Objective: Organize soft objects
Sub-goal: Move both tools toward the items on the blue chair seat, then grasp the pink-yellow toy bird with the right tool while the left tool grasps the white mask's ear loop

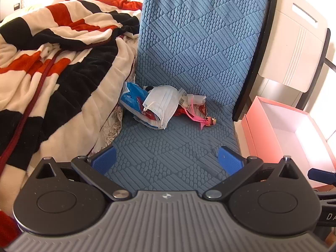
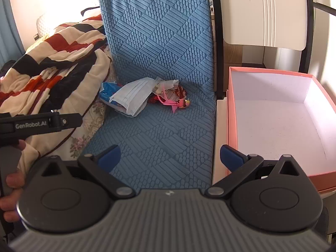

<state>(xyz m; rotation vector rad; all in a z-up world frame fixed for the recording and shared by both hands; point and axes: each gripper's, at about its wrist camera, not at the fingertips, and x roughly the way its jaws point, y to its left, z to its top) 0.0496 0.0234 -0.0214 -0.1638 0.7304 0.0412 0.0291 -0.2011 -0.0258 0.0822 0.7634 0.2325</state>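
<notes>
A small pile lies at the back of a blue textured seat [image 1: 174, 153] [image 2: 159, 138]: a white face mask [image 1: 162, 103] [image 2: 131, 97] on top of a blue packet [image 1: 134, 98] [image 2: 107, 91], a red wrapper [image 1: 194, 109] [image 2: 178, 93] and a small pink doll with ribbon [image 1: 206, 121] [image 2: 181, 103]. My left gripper [image 1: 168, 160] is open and empty, above the seat's front, short of the pile. My right gripper [image 2: 170, 157] is open and empty over the seat's right front edge. An open pink box [image 2: 273, 115] [image 1: 294, 130] with a white inside stands right of the seat.
A red, black and cream blanket [image 1: 52, 67] [image 2: 52, 63] is heaped left of the seat. A white chair back [image 1: 294, 42] [image 2: 262, 10] with a black frame stands behind the box. The left gripper's body and the hand holding it show in the right wrist view [image 2: 42, 124].
</notes>
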